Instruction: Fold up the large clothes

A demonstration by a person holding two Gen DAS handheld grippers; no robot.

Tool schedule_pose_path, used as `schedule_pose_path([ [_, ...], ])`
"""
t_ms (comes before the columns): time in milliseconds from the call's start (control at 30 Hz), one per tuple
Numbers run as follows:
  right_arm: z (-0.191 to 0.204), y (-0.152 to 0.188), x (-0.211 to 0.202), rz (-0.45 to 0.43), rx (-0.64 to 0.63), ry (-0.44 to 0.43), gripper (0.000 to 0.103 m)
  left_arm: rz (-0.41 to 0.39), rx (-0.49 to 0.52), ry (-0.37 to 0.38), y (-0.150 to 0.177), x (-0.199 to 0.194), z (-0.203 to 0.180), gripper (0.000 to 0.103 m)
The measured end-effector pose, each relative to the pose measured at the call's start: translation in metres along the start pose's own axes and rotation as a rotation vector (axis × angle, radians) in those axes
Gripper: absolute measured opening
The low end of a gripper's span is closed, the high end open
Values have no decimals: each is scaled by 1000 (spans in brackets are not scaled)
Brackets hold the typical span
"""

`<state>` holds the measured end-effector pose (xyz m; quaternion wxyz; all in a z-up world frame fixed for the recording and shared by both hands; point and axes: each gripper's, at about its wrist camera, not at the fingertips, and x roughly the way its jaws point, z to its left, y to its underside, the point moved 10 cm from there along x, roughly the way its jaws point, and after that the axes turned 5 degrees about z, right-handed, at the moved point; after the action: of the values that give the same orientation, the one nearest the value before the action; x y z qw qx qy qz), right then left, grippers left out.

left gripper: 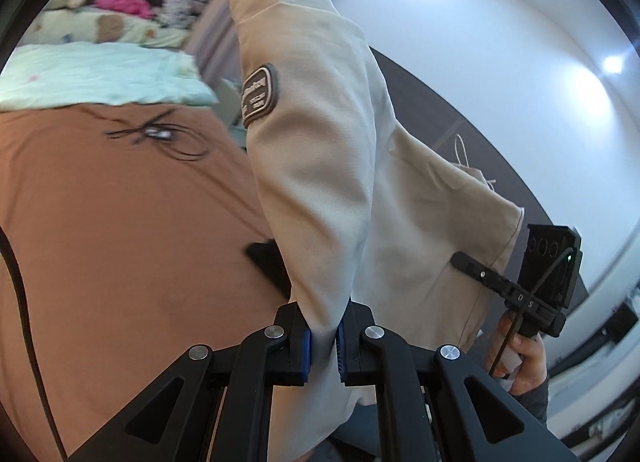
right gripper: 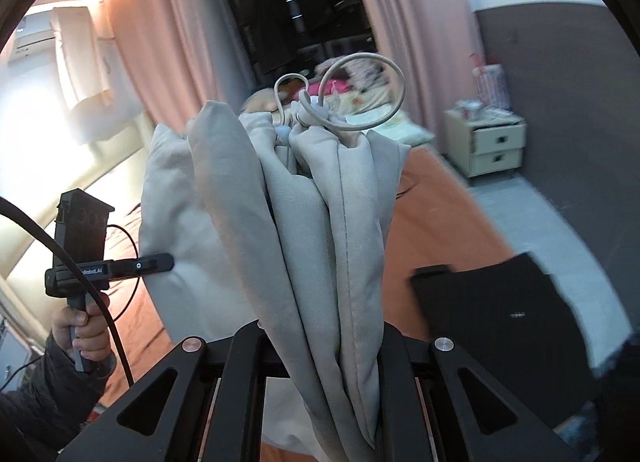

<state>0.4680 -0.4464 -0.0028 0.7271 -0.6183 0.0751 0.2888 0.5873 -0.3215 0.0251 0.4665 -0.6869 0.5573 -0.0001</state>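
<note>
Left gripper (left gripper: 323, 336) clamps a jacket (left gripper: 320, 166) sleeve; right gripper (right gripper: 320, 342) pinches its bunched body — both held aloft, bed (left gripper: 120, 222) below them.

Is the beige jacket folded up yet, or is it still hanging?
Hanging, not folded. Both claws, left claw and right claw, pinch the beige jacket in the air above the orange bedsheet.

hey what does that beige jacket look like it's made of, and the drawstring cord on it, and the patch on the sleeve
The beige jacket looks like a matte woven cotton or cotton blend: soft creases, stitched seams, no sheen. The drawstring cord seems a smooth round synthetic or waxed cord, since it holds stiff loops in the air. The sleeve patch looks like moulded rubber or embroidered felt, brown with a raised border; blur leaves that open.
</note>
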Motion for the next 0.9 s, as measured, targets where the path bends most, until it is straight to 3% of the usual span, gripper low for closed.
schedule_pose_path([
  [333,-52,8,-105,-6,13,215,7,92,78,155,2,86,-87,9],
  [600,-82,16,-128,5,66,338,7,170,91,232,4,153,-118,9],
  [667,-82,18,-119,21,70,356,7,184,80,239,8,167,-116,9],
  [767,-71,6,-73,64,76,365,7,214,56,231,13,195,-104,9],
  [900,-72,-7,-33,117,105,374,7,258,3,208,12,242,-70,9],
])
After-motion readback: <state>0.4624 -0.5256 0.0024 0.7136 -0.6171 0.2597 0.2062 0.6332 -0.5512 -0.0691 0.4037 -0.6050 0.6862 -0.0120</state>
